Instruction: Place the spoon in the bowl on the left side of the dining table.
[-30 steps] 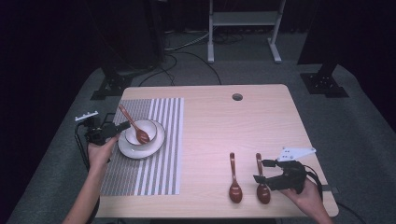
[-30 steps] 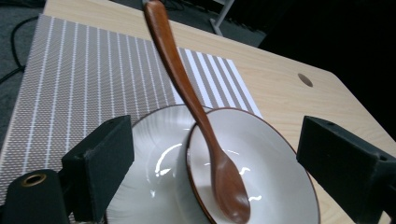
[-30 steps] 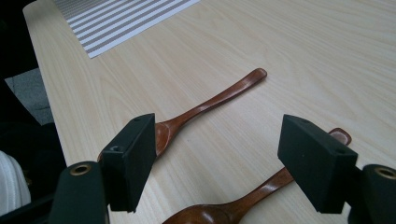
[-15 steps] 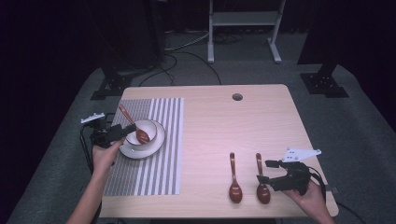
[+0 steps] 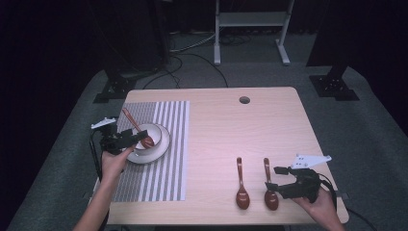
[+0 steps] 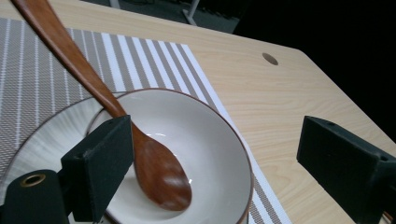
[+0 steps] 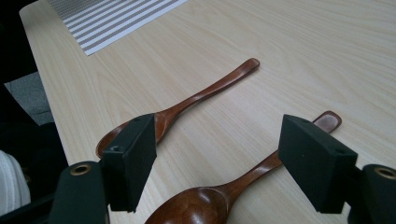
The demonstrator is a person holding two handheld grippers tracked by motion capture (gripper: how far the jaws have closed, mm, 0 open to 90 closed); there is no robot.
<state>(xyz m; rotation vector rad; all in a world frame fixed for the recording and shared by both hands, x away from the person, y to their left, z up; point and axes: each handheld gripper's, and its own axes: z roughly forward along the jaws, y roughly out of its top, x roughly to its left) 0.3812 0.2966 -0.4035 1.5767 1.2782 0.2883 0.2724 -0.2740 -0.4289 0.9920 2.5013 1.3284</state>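
Note:
A white bowl stands on a striped placemat at the table's left. A brown wooden spoon rests in it, handle sticking up toward the far left. My left gripper is open at the bowl's left rim. In the left gripper view the spoon lies against the left jaw, and the bowl sits between the jaws of my left gripper. Near the front right edge my right gripper is open beside two more wooden spoons. In the right gripper view one spoon lies ahead and the other spoon passes between the jaws of my right gripper.
The light wooden table has a round cable hole near its far edge. Grey carpet, dark stand feet and a metal frame surround the table. The front table edge runs close to both hands.
My left gripper has slid right, up to the bowl and the spoon in it. The right gripper has barely shifted beside the two spoons.

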